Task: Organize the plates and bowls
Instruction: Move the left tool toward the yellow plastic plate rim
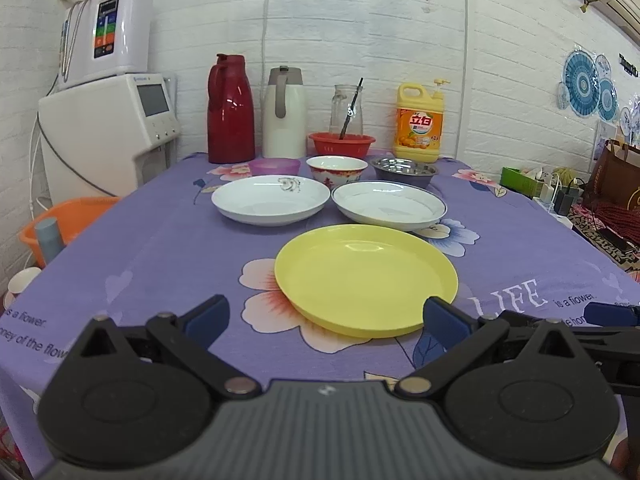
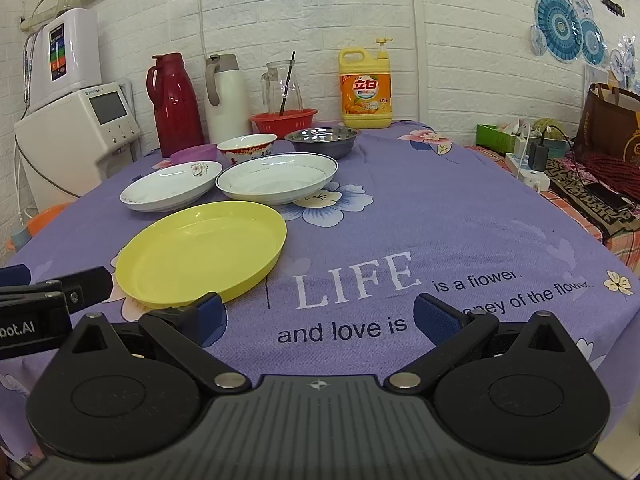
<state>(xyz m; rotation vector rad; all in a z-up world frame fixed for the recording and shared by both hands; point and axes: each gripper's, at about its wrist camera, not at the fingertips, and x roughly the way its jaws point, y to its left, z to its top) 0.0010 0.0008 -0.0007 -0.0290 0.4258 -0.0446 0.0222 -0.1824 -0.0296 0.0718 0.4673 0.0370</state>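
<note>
**Both tongs wide and empty at the near edge; dishes laid out in three rows**

Your left tongs [image 1: 326, 316] hover low over the near part of the surface [image 1: 160, 248], spread wide, with nothing between the blue pads. The right-hand pad sits just at the near rim of the yellow plate [image 1: 366, 276]; whether it touches the rim cannot be told from this view. Your right tongs [image 2: 316, 314] are also spread wide and empty, poised above the printed lettering on the purple flowered cloth, with the yellow plate just to their left. The left tongs' finger shows at the left margin of the right wrist view.

Dish positions, near to far:
- Yellow plate: alone in the front row, flat on the cloth.
- Middle row: white plate with a floral mark [image 1: 271, 199] on the left, white plate with a blue rim line [image 1: 389, 205] on the right. The two sit just beside each other, rims close.
- Back row: small purple bowl [image 1: 274, 167], red-patterned ceramic bowl [image 1: 337, 170], steel bowl [image 1: 404, 171], left to right.

Behind the dishes, along the brick wall: red thermos [image 1: 230, 110], white thermos [image 1: 285, 112], red basket [image 1: 341, 143] in front of a glass jug [image 1: 346, 108], and a yellow detergent bottle [image 1: 419, 122].
</note>
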